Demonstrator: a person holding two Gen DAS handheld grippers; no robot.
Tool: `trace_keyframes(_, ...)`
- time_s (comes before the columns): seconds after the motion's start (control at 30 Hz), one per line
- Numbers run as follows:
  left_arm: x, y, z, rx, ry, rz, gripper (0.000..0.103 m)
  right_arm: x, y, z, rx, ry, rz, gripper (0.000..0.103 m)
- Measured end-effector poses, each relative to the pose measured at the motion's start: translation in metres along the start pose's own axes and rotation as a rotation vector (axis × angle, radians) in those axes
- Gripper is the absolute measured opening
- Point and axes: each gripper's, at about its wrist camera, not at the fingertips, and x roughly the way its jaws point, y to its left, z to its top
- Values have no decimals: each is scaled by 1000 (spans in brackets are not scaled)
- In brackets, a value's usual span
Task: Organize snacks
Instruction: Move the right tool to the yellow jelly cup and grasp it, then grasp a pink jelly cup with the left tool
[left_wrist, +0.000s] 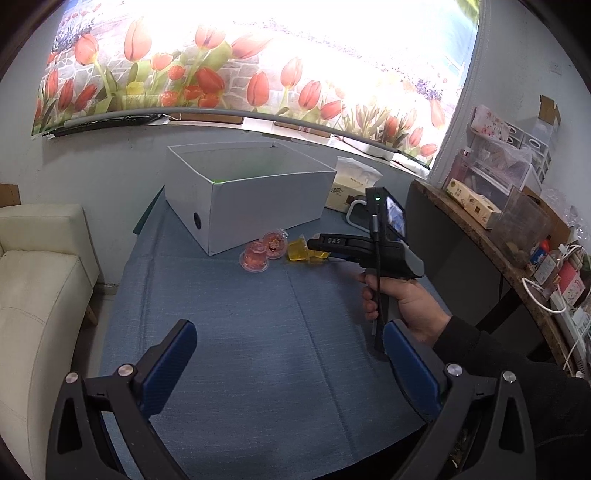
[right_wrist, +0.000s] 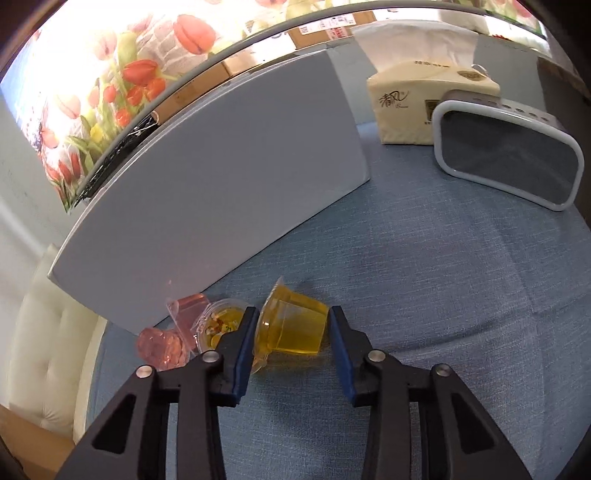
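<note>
Right gripper (right_wrist: 291, 332): bracketing the yellow translucent jelly cup (right_wrist: 291, 326), jaws narrowly parted, not visibly clamping.
Cup: lying tipped, axis running finger to finger, near the blue cloth's (right_wrist: 443, 295) far edge, beside the white cardboard box (right_wrist: 221, 184).
Left gripper (left_wrist: 288, 354): hanging wide, empty, well apart.

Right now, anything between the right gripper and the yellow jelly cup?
Nothing visible. The yellow jelly cup lies on its side between the open fingers of the right gripper. The red jelly cups sit to its left, outside the fingers, before the white box.
</note>
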Motion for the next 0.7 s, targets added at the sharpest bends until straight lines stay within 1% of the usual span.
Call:
trace_keyframes(0.13,12,1,1,14,17,18,103,-3,0,-3,-27,4,8,38)
trace_keyframes(0.17,16,1,2,25,22,22,103,-9,-1,-6,-38,0,12,33)
trace_keyframes(0.3,43,0,12,70,40,46,103,-37,6,-17,-121,-19,13,33)
trace_keyframes(0.37,59,-1,18,81,49,55,103,-48,7,-22,-156,-23,0,33)
trace_keyframes(0.5,97,-5,33,151,65,67,103,-80,-1,-35,-179,-26,17,33)
trace_keyframes(0.53,108,-6,37,170,72,58,103,-89,-3,-39,-180,-27,21,33)
trace_keyframes(0.6,131,-4,45,186,79,63,103,-104,-7,-45,-182,-35,22,33)
trace_keyframes(0.63,143,-3,49,194,93,71,103,-115,-11,-50,-176,-42,26,33)
trace_keyframes(0.7,168,2,55,204,120,114,103,-131,-17,-59,-169,-48,38,33)
